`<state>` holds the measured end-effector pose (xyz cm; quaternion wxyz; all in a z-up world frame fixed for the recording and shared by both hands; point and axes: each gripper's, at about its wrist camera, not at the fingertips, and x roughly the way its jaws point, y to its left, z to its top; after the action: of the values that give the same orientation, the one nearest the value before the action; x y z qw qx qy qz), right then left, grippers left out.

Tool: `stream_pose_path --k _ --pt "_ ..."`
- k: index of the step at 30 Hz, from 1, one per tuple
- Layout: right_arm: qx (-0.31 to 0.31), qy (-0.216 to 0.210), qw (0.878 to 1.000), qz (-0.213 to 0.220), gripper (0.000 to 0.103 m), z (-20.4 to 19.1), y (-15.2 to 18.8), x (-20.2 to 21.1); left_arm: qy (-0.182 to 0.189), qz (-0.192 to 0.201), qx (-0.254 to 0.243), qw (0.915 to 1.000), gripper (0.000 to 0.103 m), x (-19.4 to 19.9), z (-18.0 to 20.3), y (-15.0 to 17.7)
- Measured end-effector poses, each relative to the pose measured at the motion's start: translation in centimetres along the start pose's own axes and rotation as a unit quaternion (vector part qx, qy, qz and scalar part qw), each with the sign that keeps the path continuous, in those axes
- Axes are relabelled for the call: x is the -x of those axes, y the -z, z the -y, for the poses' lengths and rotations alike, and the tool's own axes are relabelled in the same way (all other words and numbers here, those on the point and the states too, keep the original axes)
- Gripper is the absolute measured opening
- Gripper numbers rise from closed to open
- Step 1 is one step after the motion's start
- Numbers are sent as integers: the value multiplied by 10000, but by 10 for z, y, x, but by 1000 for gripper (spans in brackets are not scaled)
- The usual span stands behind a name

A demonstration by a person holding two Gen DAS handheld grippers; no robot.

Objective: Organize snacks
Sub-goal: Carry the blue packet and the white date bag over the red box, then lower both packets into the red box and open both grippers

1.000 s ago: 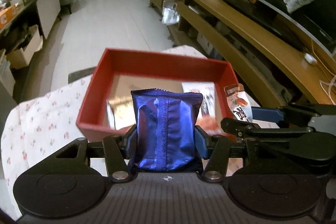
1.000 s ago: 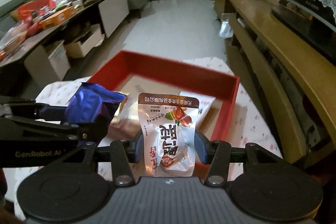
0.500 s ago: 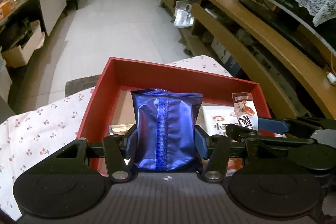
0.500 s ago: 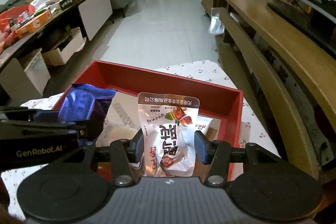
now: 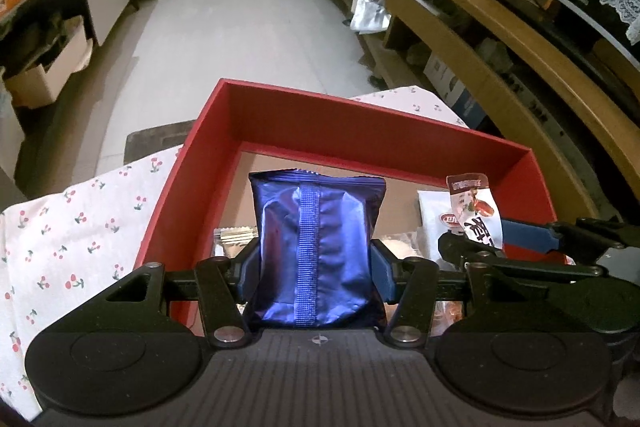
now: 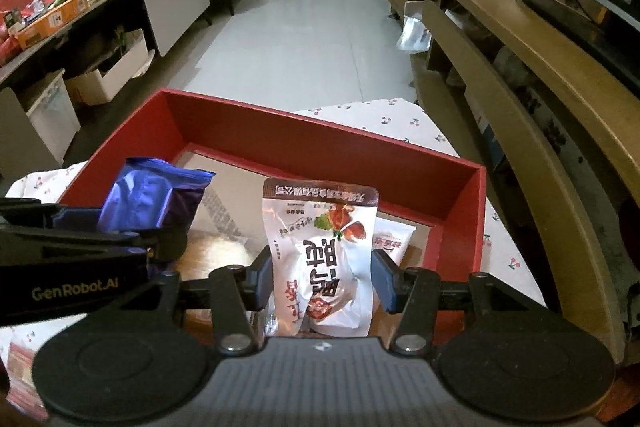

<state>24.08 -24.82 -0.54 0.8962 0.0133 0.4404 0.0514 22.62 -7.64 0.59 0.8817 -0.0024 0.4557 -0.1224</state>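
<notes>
Carrying two packets over the red box [image 5: 280, 123] at once, by the look of it: the deposit step of the sorting, with release not yet made. Box set on the cherry-print cloth [image 5: 80, 211], open-topped, walls upright, a brown floor showing at the far end. Already lying inside: a white sachet [image 5: 434, 223] toward the right wall, a clear-wrapped pale round item [image 6: 216, 251] near the front, a small clear packet with a crimped edge [image 5: 234, 233] beside it (contents too blurred to name).

Left gripper [image 5: 316, 267] closed partway, pads pressed to both sides of the blue foil packet [image 5: 316, 247], held upright with its back seam facing the camera, poised above the near half of the box. Right gripper [image 6: 320, 279] likewise closed partway, clamped on the white date packet [image 6: 324, 259], print upside down in the right wrist view, hanging above the box's right side, just beside the left tool.

Next move, likely: lower each packet toward bare floor, clear of what already lies there, then open the jaws. Worth watching: the two tools sit close together, so lowering one at a time looks safer.
</notes>
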Motion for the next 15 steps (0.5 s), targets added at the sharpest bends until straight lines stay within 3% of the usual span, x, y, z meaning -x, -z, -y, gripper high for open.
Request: stream_pose_path --k 15 --pt "-45 55 9994 333 73 -1 -6 17 -40 235 143 9996 75 19 -4 -6"
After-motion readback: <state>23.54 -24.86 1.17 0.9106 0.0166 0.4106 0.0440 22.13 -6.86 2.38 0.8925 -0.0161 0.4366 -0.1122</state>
